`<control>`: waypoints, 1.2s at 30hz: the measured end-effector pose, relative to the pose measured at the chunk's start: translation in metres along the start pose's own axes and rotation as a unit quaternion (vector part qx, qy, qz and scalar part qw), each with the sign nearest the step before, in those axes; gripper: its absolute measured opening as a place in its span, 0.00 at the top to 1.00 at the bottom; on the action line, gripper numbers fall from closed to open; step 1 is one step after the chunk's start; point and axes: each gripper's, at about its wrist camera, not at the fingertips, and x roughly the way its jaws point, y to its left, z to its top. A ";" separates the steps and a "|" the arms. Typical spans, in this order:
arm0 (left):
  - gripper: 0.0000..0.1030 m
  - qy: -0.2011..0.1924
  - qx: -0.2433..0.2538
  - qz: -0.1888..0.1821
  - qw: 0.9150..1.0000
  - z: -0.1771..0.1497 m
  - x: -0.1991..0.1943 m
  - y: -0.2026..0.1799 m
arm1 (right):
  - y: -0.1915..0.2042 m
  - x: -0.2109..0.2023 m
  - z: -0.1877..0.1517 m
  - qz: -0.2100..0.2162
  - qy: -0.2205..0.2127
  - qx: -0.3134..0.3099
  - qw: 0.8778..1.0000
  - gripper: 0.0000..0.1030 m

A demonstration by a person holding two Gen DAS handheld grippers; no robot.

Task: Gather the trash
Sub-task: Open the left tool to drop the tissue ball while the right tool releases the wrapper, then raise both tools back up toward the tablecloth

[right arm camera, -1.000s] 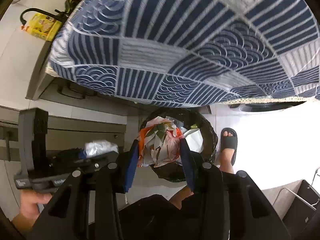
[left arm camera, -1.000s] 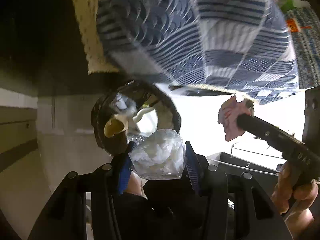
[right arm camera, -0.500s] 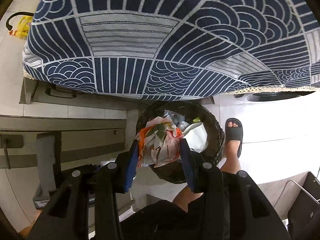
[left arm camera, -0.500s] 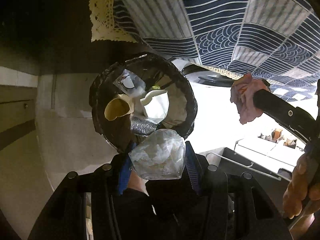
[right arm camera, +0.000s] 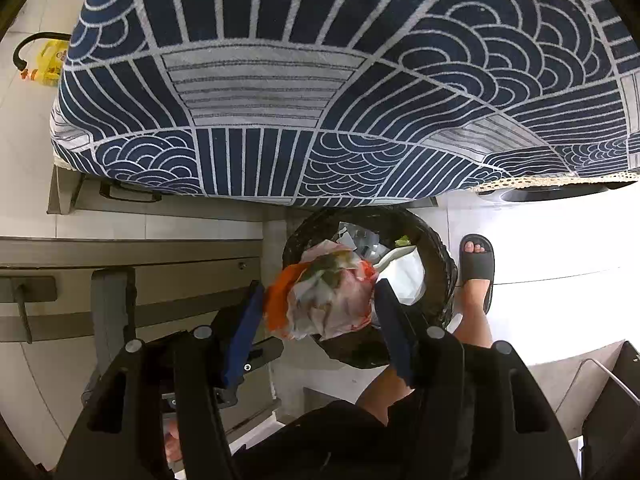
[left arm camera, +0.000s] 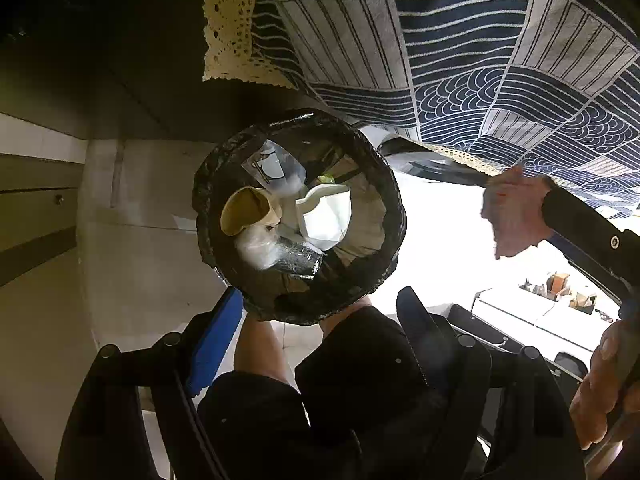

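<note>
A round black-lined trash bin (left arm camera: 394, 216) stands on the floor below both grippers and holds a paper cup, white paper and other trash. A clear plastic bag of white stuff (left arm camera: 258, 246) lies inside it. My left gripper (left arm camera: 320, 312) is open and empty above the bin's near rim. My right gripper (right arm camera: 318, 300) is shut on a crumpled orange, pink and white wrapper (right arm camera: 324, 300) above the bin (right arm camera: 436, 248). The wrapper also shows in the left wrist view (left arm camera: 512, 216), to the right of the bin.
A table with a blue wave-pattern cloth (right arm camera: 320, 80) overhangs the bin on its far side. The person's sandalled foot (right arm camera: 476, 264) stands right of the bin and their legs are beneath the grippers. A yellow package (right arm camera: 46, 62) lies on the floor far left.
My left gripper opened and let the clear plastic bag fall into the bin. Both grippers moved closer over the bin. The right gripper kept hold of the wrapper.
</note>
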 end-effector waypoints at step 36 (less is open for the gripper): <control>0.23 -0.089 0.087 -0.003 0.992 0.006 -0.113 -0.040 | 0.013 -0.107 -0.023 -0.022 -0.096 0.009 0.995 0.27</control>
